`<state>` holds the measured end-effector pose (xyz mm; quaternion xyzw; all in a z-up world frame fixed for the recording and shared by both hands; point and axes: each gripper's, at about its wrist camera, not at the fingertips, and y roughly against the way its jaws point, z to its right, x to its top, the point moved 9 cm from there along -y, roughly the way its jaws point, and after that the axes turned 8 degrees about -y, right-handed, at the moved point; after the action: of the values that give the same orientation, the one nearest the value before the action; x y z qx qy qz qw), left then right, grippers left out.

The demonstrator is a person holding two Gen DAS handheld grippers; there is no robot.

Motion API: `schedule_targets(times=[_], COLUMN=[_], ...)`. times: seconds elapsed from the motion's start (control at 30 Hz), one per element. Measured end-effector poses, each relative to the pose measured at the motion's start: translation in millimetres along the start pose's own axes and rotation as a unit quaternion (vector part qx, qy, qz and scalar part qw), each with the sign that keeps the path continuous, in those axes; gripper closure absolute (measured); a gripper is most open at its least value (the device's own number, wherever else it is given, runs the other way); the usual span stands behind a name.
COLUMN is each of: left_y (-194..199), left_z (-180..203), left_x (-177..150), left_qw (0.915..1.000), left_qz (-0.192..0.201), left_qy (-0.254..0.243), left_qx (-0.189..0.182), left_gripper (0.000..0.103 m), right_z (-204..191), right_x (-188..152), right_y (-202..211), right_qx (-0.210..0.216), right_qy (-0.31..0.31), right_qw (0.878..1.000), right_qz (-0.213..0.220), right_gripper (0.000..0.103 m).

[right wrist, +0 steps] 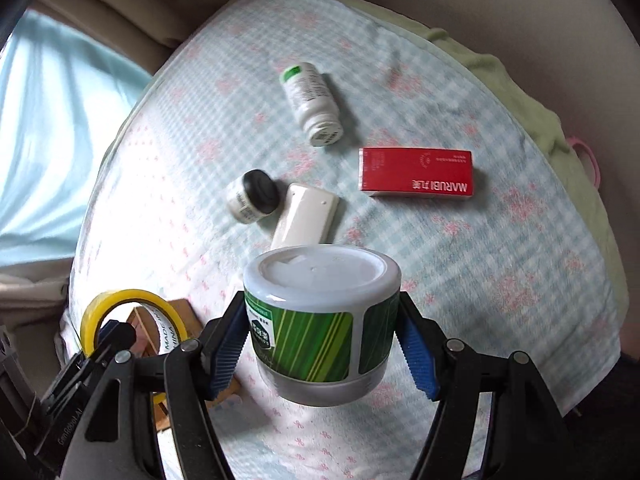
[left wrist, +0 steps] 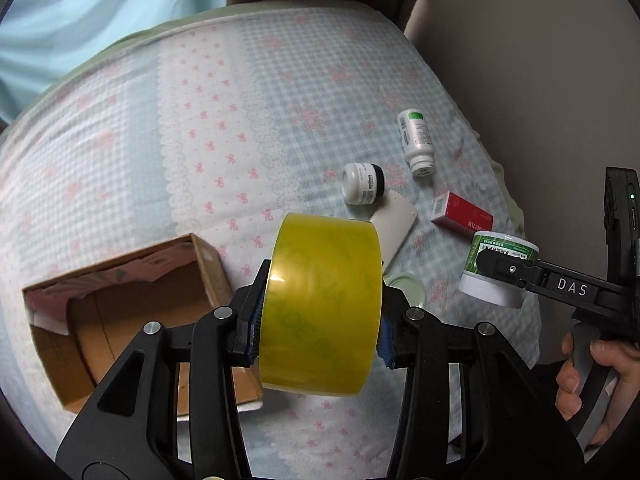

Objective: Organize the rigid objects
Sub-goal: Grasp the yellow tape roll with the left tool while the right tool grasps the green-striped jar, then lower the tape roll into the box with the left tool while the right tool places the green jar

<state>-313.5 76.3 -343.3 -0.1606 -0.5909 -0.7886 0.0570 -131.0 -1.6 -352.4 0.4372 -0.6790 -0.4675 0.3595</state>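
Lower centre, left hand-held gripper [left wrist: 318, 316]: clamps yellow tape roll [left wrist: 320, 304]
Right hand-held gripper [right wrist: 322, 344]: grips green-labelled jar [right wrist: 320, 320]
Risk: smooth jar may slip, missing cardboard box [left wrist: 120, 320]

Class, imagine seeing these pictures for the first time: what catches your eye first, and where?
A glossy yellow roll of packing tape fills the left gripper, above an open brown cardboard box. A green-striped white plastic jar sits clamped in the right gripper. Farther off, a bright red cardboard carton lies on the checked bedsheet.

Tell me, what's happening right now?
Left hand-held gripper shut on tape roll. Right hand-held gripper shut on green-labelled jar. Cardboard box open, unobstructed.
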Motion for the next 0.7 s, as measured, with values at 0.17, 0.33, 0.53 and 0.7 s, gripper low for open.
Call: schedule_targets(times=[0.17, 0.33, 0.53, 0.7], left_y=[45.9, 72.8, 78.8, 65.5], left_z=[-68.8, -139.9, -209.8, -251.8], left_x=[-25.6, -60.6, -105.2, -133.5], left_qw=[0.998, 0.9959, 0.9959, 0.9968], left_qz=[0.029, 0.036, 0.017, -0.007], left_qy=[0.048, 0.066, 0.073, 0.068], left_qx=[0.029, 0.051, 0.051, 0.041], left_gripper=[0.065, 0.065, 0.065, 0.065], right_z=[-61.9, -122.9, -194.1, -234.2], right_x=[-31.4, -83.8, -153.6, -200.5], right_y=[7.8, 9.2, -1.2, -22.6], right_qx=[-0.004, 0.006, 0.013, 0.001], right_qy=[0.109, 0.196, 0.264, 0.301], right_qw=[0.994, 0.98, 0.963, 0.952], right_qz=[-0.011, -0.028, -0.044, -0.058], right_gripper=[0.037, 0.037, 0.037, 0.037])
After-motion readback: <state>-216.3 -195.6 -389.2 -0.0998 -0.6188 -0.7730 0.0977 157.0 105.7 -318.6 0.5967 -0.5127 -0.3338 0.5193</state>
